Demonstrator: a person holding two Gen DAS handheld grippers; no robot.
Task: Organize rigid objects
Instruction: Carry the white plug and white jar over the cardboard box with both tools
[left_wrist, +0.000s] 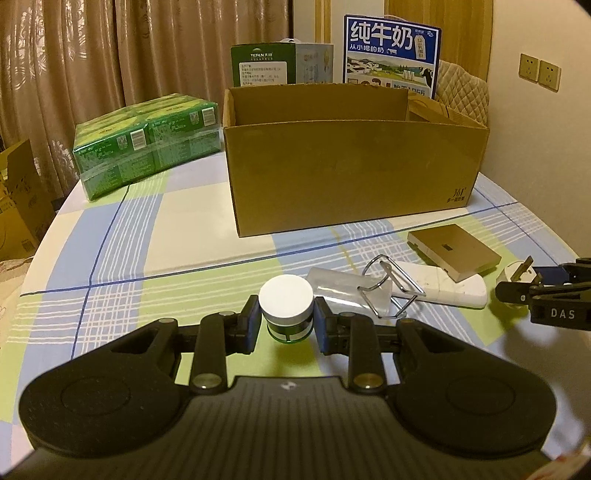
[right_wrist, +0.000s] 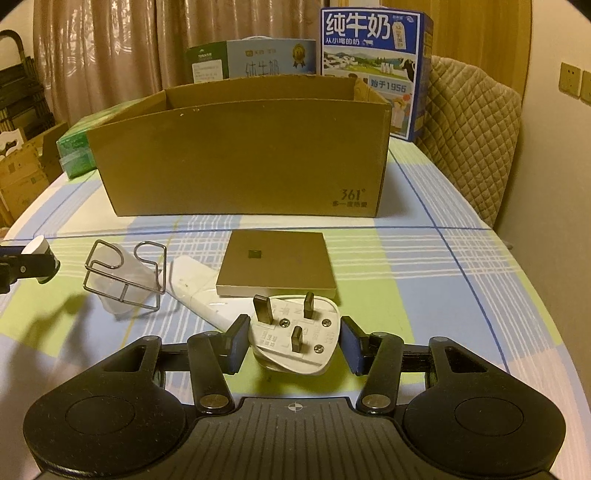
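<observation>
A small green jar with a white lid sits between the pads of my left gripper, which is shut on it just above the checked cloth. My right gripper is shut on a white three-pin plug, prongs facing up. An open cardboard box stands behind both. Between the grippers lie a wire holder over a clear plastic piece, a white flat device and a flat gold box.
A green shrink-wrapped pack of cartons lies at the back left. Two milk cartons stand behind the box. A quilted chair back is at the right table edge, and cardboard boxes sit on the floor at left.
</observation>
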